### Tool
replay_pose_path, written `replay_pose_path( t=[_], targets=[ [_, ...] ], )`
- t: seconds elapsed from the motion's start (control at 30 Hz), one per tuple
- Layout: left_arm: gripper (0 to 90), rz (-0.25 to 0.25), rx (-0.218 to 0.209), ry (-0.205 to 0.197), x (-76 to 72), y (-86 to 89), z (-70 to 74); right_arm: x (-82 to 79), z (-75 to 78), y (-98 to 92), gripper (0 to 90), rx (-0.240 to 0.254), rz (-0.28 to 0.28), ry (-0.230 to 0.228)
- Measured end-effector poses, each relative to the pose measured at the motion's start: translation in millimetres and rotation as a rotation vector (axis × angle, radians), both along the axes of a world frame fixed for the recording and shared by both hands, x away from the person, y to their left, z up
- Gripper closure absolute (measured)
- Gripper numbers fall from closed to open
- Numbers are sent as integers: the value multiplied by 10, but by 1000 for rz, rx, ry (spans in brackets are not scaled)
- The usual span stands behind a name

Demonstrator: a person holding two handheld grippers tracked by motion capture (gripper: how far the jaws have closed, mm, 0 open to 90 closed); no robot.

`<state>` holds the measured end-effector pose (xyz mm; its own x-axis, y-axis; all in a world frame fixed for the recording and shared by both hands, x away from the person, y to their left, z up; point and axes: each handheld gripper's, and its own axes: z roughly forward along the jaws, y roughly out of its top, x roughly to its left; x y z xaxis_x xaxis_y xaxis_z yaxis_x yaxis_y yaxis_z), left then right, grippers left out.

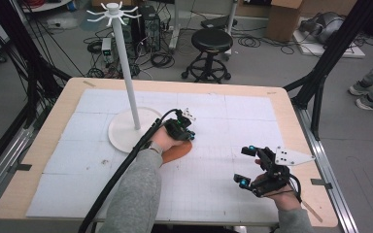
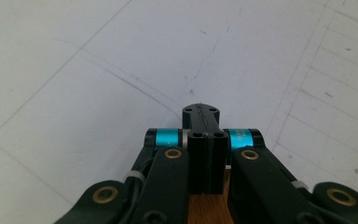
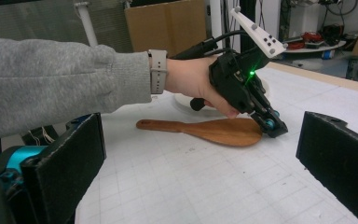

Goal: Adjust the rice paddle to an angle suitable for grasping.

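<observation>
Left gripper [image 1: 188, 132], jaws together, tips clamped on the rim of the wooden spatula [image 1: 177, 152]; in the left gripper view, jaws [image 2: 201, 121] pressed flat against each other over the white mat, a strip of brown wood [image 2: 209, 207] visible just beneath them; in the right gripper view, same gripper [image 3: 272, 126] angled down at the far end of the spatula's blade [image 3: 223, 131], pads touching its edge. Right gripper [image 1: 246, 167], jaws wide apart, nothing between them, held near the worktop's right front corner, well apart from the spatula; its two black pads [image 3: 67, 163] at either side of the right gripper view. Spatula lying flat on the white gridded mat [image 1: 209, 121], near the middle of the worktop [image 1: 73, 92], just in front of the round base of the white stand [image 1: 126, 128]; blade toward the right edge, handle [image 3: 158, 125] pointing toward the left edge, partly hidden under the left hand [image 1: 165, 138] in the high view. Stand upright, left of centre, post rising to a ring of hooks [image 1: 112, 12]. Grey sleeve [image 3: 51, 79] and pale wristband [image 3: 157, 71] on the left forearm
</observation>
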<state>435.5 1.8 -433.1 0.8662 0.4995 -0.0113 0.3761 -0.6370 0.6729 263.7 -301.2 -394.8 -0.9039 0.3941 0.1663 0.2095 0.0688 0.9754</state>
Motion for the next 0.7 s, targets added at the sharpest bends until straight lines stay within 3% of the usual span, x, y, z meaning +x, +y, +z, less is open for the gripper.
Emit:
replay_pose_path(
  t=[0.17, 0.33, 0.7],
  targets=[
    [898, -7, 30, -19, -60, -6, 13, -11, -3, -16, 0, 4, -7, 5],
    [899, 3, 41, 11, -158, 63, 34, -33, 10, -48, 0, 17, -22, 0],
    [899, -1, -22, 37, -362, 311, -8, -28, -1, -26, 0, -8, -39, -5]
  ],
)
